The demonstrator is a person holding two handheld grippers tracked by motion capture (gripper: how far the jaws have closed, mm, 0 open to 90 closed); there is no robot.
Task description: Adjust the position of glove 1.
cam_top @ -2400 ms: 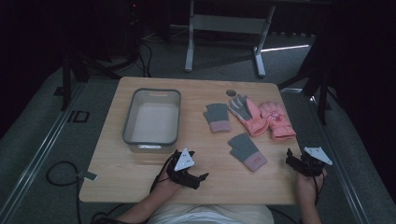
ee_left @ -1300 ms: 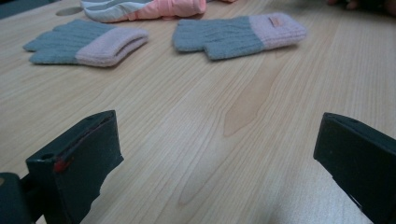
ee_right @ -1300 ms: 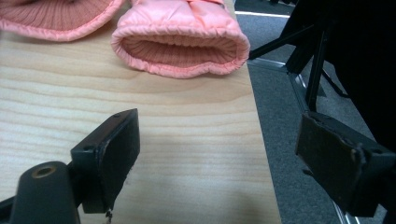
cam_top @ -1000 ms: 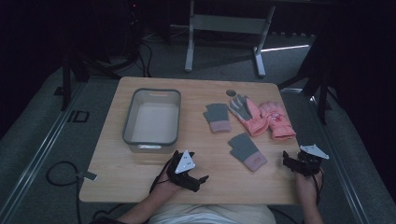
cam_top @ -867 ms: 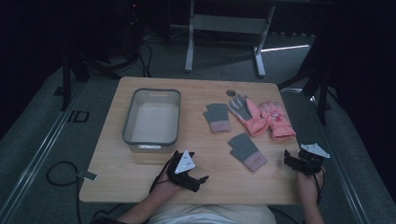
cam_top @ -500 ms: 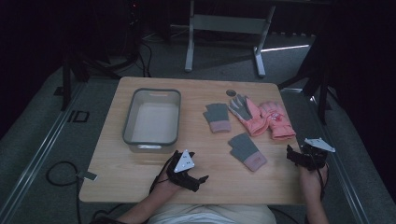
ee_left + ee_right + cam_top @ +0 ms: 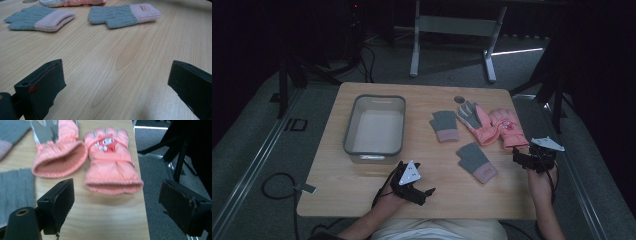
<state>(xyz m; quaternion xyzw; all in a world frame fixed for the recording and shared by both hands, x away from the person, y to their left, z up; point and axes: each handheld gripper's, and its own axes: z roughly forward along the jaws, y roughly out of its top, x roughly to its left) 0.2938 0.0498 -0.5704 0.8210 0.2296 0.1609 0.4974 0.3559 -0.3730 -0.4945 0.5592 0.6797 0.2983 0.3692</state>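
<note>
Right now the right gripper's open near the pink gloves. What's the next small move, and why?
Probably ease the right gripper forward onto the cuff of the pink glove with the cartoon patch. Its jaws stand wide open and that cuff lies straight ahead between them, at the table's right edge. The left gripper rests open near the front edge, far from the gloves.

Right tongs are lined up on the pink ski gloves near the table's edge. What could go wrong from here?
The right tongs, open, face the printed pink glove, which lies right at the table edge; a nudge might push it off. Its neighbour, the grey-palmed pink glove, appears to touch it, so a wide grab may catch both. The left tongs sit open and idle, far from the tub.
</note>
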